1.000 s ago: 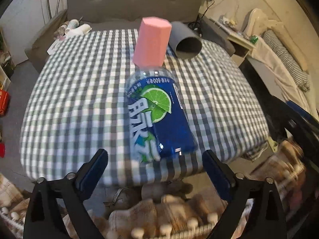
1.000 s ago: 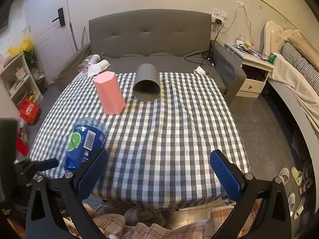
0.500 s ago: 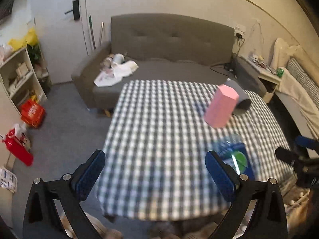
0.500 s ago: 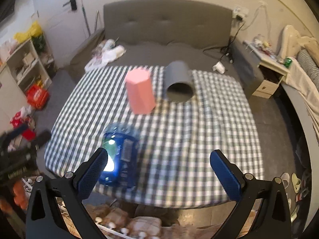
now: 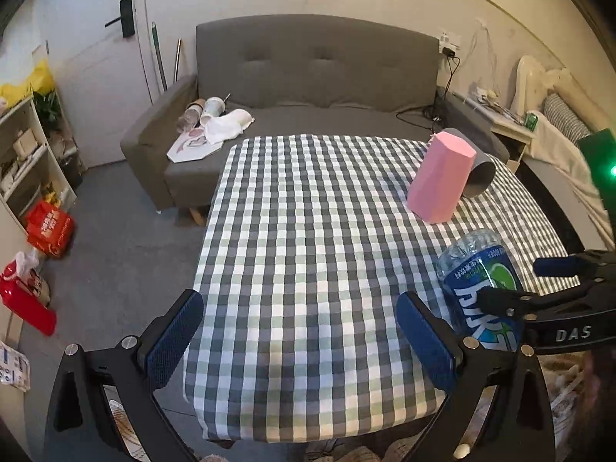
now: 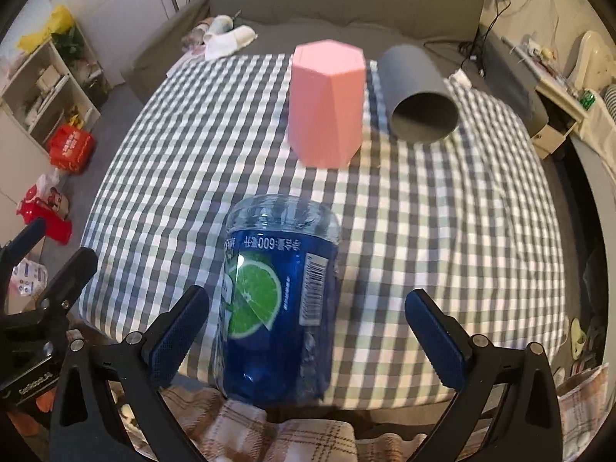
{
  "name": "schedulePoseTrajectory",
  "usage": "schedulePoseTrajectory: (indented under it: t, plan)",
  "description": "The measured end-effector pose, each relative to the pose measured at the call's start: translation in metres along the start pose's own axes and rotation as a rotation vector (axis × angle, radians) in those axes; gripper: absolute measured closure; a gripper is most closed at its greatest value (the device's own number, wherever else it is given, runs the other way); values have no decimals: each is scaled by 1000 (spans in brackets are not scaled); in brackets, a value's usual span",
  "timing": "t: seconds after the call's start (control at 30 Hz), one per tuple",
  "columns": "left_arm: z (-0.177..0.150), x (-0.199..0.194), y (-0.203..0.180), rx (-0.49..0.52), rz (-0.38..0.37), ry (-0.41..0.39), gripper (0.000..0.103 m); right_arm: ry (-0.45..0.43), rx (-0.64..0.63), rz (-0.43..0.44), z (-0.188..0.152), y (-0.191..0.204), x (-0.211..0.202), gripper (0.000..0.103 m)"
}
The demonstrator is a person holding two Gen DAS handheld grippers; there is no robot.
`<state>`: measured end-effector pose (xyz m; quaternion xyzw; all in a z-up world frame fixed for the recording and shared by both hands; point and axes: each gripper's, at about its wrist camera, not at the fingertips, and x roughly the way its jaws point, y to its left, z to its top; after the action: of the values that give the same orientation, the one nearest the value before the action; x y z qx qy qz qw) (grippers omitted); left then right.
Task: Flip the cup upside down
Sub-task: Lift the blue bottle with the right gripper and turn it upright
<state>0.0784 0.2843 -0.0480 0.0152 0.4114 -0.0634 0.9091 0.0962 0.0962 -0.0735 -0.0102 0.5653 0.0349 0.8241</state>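
My right claw [image 6: 306,331] is spread wide, holding nothing. In its view the blue bottle [image 6: 277,300] sits big in the middle, on the near edge of the counter [image 6: 442,231]. Its label is shiny with a green lime slice. Behind the bottle stands the pink cup [image 6: 327,104], with flat sides and its closed end up. Right of the cup a gray tube [image 6: 417,96] lies on its side.

My left claw [image 5: 300,337] is spread wide too. Its view shows the sofa [image 5: 308,88] behind the checked, soft-looking cloth counter [image 5: 308,250], and my right claw [image 5: 539,281] next to the bottle [image 5: 481,292]. The cup [image 5: 441,177] hides most of the tube [image 5: 479,169].
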Motion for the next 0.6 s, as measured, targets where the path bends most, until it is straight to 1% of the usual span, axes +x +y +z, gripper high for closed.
schedulePoseTrajectory:
  t: [0.1, 0.17, 0.3, 0.37, 0.43, 0.5, 0.53, 0.6]
  plan:
    - [-1, 4, 3, 4, 6, 8, 0, 22, -1, -3, 9, 2, 11, 4]
    - [0, 4, 5, -1, 4, 10, 0, 35, -1, 1, 14, 3, 17, 9]
    - [0, 5, 10, -23, -6, 17, 0, 61, -3, 8, 22, 5, 29, 13]
    - [0, 6, 11, -27, -5, 19, 0, 72, -3, 15, 23, 6, 33, 21]
    - [0, 7, 12, -31, -4, 23, 0, 84, -1, 28, 24, 6, 37, 21]
    - [0, 8, 13, -36, 1, 27, 0, 91, -6, 36, 22, 6, 38, 25]
    - [1, 8, 13, -39, 1, 30, 0, 92, -9, 45, 21, 7, 39, 31]
    - [0, 8, 13, -43, 1, 32, 0, 89, -15, 47, 20, 7, 38, 32]
